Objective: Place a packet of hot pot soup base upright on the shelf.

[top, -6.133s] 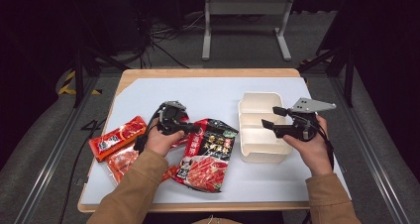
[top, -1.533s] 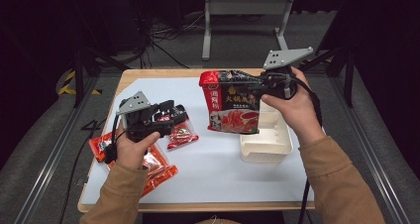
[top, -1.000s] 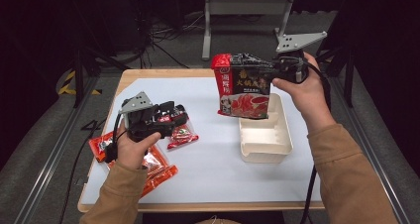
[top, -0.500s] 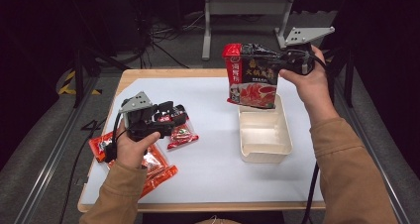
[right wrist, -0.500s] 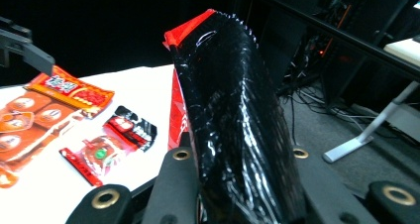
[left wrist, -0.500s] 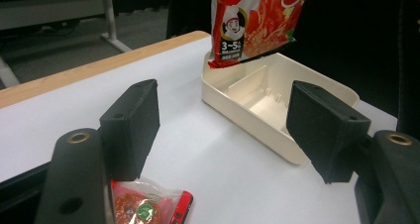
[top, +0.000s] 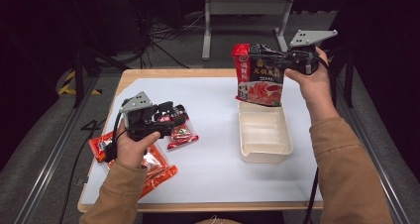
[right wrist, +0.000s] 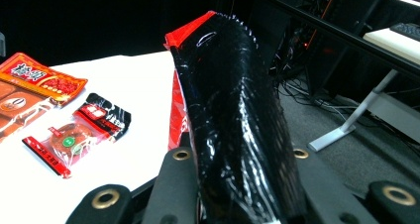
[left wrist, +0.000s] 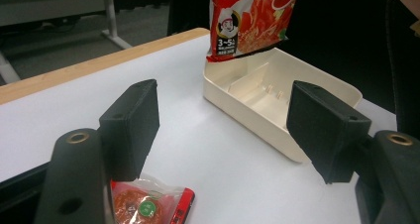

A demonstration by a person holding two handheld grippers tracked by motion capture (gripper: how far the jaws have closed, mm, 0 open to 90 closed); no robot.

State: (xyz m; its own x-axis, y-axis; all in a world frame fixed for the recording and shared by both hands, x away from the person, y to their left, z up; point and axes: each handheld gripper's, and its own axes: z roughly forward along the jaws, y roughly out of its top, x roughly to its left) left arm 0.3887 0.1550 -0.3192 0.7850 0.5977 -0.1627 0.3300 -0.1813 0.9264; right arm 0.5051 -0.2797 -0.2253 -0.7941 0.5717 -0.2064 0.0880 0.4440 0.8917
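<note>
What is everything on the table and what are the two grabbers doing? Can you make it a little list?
table: white top, wooden edge
right gripper: shut on the big red pouch, held upright in the air above the far end of the tray
tray: cream tray, nothing in it
left gripper: jaws open, nothing between them, just over the small sachet
other packets: orange-red packets by the person's left hand, lying flat

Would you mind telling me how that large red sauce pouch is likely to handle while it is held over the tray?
The pouch hangs bulging from the right claw, so probably floppy and fairly heavy. Its glossy film may slip. It will likely slump in the tray.
</note>
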